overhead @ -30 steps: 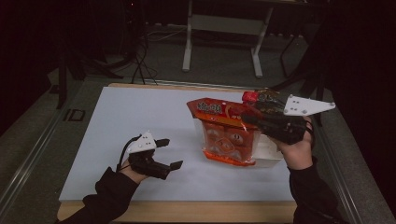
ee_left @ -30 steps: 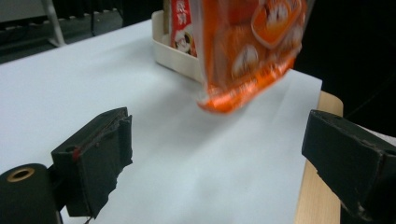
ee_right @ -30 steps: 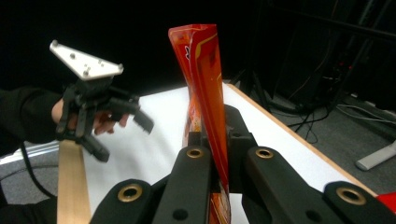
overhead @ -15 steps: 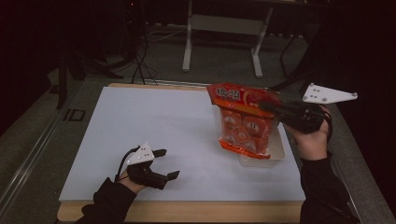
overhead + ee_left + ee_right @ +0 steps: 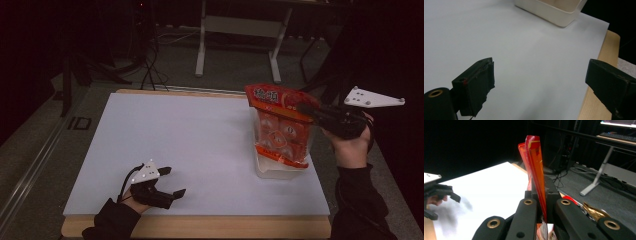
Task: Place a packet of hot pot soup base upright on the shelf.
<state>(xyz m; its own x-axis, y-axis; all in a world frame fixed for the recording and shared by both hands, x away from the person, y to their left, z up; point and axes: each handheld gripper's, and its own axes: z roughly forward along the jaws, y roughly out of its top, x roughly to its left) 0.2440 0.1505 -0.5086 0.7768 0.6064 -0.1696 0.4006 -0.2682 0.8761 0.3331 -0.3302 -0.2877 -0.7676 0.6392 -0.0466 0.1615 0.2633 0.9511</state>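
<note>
Your right gripper (image 5: 306,111) has its fingers clenched on the top seal of the red snack bag (image 5: 280,127), which hangs upright over the white tray (image 5: 272,170) near the bench's (image 5: 200,145) right edge. Your left gripper (image 5: 170,182), fingers spread and empty, sits by the front edge with bare white surface between.

Glossy plastic snack bag (image 5: 281,125), smooth white tray (image 5: 280,170), matt white tabletop (image 5: 190,145).

White-topped table (image 5: 200,145), plastic tub (image 5: 275,171)
</note>
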